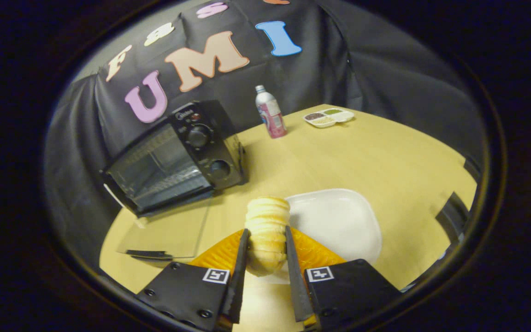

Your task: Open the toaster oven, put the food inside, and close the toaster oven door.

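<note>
Gripping a ridged, pale yellow pastry [267, 233], the gripper [267, 258] is pressing both fingers [240, 272] against its sides, with the roll sticking up between and past the fingertips. A white plate [344, 226] is lying just ahead of the fingers, slightly to their right. The black toaster oven [178, 157] is sitting ahead to the left, its glass door [166, 233] lying open flat on the wooden table [385, 157]. Well beyond the fingers, a pink bottle [270, 113] and a divided sauce dish [329, 117] are standing near the far edge.
</note>
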